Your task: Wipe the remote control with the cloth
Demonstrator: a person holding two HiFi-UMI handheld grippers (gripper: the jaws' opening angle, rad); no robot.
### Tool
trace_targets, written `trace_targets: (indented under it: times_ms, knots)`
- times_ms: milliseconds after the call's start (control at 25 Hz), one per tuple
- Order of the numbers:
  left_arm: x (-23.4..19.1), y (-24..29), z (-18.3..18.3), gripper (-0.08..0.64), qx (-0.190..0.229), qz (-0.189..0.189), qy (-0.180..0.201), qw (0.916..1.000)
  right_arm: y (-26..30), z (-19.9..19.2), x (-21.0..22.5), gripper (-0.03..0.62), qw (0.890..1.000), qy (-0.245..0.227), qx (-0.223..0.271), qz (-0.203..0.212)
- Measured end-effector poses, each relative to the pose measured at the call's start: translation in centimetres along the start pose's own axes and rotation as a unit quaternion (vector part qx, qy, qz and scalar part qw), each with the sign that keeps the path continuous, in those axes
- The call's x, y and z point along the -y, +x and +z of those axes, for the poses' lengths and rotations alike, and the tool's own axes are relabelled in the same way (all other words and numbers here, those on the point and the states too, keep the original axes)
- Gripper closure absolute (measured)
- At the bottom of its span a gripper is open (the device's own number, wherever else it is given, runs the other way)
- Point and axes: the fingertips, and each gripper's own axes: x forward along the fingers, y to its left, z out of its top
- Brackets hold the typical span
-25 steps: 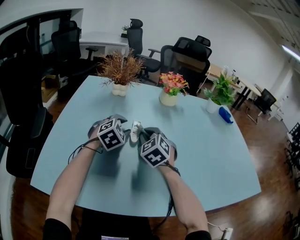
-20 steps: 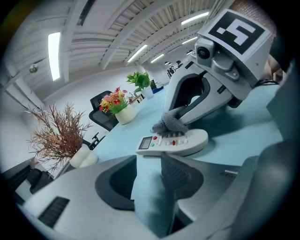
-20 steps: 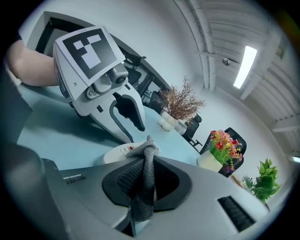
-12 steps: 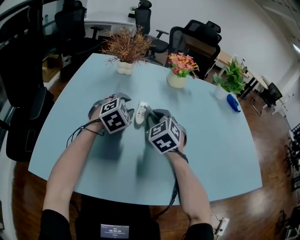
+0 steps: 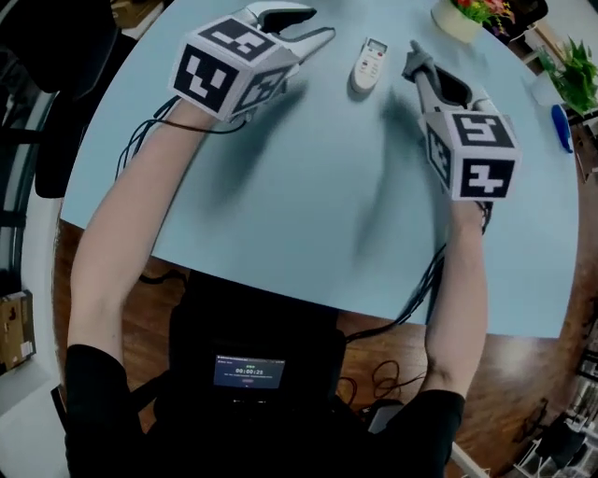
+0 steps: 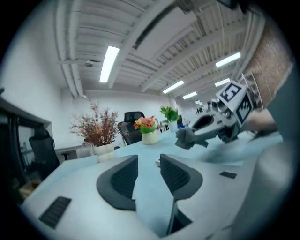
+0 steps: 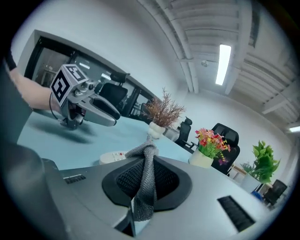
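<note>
The white remote control (image 5: 367,63) lies flat on the pale blue table (image 5: 308,205), between the two grippers and touched by neither. Left of it my left gripper (image 5: 306,24) hovers with its jaws closing on a narrow gap; the left gripper view shows nothing between the pads (image 6: 174,174). My right gripper (image 5: 418,71), to the right of the remote, is shut on a grey knitted cloth (image 5: 411,62). In the right gripper view the cloth (image 7: 147,180) hangs pinched between the jaws, with the remote (image 7: 112,157) just beyond them and the left gripper (image 7: 89,110) further off.
A flower pot (image 5: 458,19), a green plant (image 5: 575,75) and a blue object (image 5: 561,126) stand at the table's far right. A dried-plant pot (image 7: 161,117) and office chairs (image 7: 225,133) lie beyond. A small screen (image 5: 248,371) sits below the near table edge.
The two grippers have drawn apart, the left one swinging out to the left and rolling. The remote now lies alone between them. The head view has tipped further down.
</note>
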Motion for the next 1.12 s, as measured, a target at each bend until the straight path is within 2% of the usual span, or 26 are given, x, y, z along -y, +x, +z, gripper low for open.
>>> trace_targets:
  times_ms: [40,80,160,240,280,320,360,440,480,560,720,960,1040,1120]
  knots:
    - [-0.3,-0.7,0.2,0.419,0.027,-0.008,-0.048,0.9985,-0.2,0.3,-0.1,0.566,1.000,0.017,0.015,0.003]
    - [-0.5,-1.3,0.4,0.419,0.054,-0.021,-0.098,0.9935,-0.5,0.6,-0.1,0.566,0.999,0.033,0.029,0.008]
    - [-0.8,-2.1,1.0,0.433,0.098,-0.054,-0.185,0.9764,-1.0,1.4,-0.1,0.566,0.996,0.063,0.055,0.018]
    - [-0.9,-2.5,1.9,0.439,0.116,-0.075,-0.229,0.9636,-1.3,2.2,-0.1,0.566,0.992,0.090,0.078,0.028]
    - [-0.6,-2.5,2.1,0.440,0.114,-0.080,-0.230,0.9631,-1.5,2.5,0.0,0.566,0.991,0.101,0.087,0.033]
    - [-0.1,-2.3,2.1,0.446,0.101,-0.086,-0.220,0.9666,-1.6,2.7,0.0,0.566,0.989,0.112,0.092,0.038]
    - [0.6,-2.1,1.7,0.446,0.076,-0.091,-0.198,0.9730,-1.6,2.8,0.0,0.566,0.987,0.120,0.093,0.044]
    - [2.4,-1.9,0.6,0.446,0.015,-0.099,-0.132,0.9861,-1.8,3.0,-0.4,0.566,0.986,0.131,0.085,0.054]
    - [3.3,-2.1,0.4,0.451,-0.006,-0.103,-0.102,0.9894,-2.0,3.0,-0.6,0.566,0.986,0.133,0.078,0.058]
    - [4.8,-2.7,0.5,0.449,-0.026,-0.115,-0.068,0.9907,-2.3,3.1,-1.0,0.566,0.986,0.135,0.067,0.065]
    - [6.2,-3.0,0.9,0.449,-0.037,-0.125,-0.046,0.9904,-2.3,3.1,-1.7,0.566,0.989,0.117,0.052,0.071]
    - [6.0,-2.9,1.6,0.449,-0.025,-0.120,-0.053,0.9910,-2.2,3.8,-1.6,0.566,0.991,0.103,0.055,0.065]
    - [6.0,-3.2,2.2,0.449,-0.011,-0.119,-0.046,0.9918,-2.7,4.6,-1.6,0.566,0.988,0.116,0.069,0.070]
    - [6.3,-3.9,3.0,0.451,0.006,-0.121,-0.034,0.9920,-3.8,5.8,-1.7,0.566,0.981,0.150,0.094,0.083]
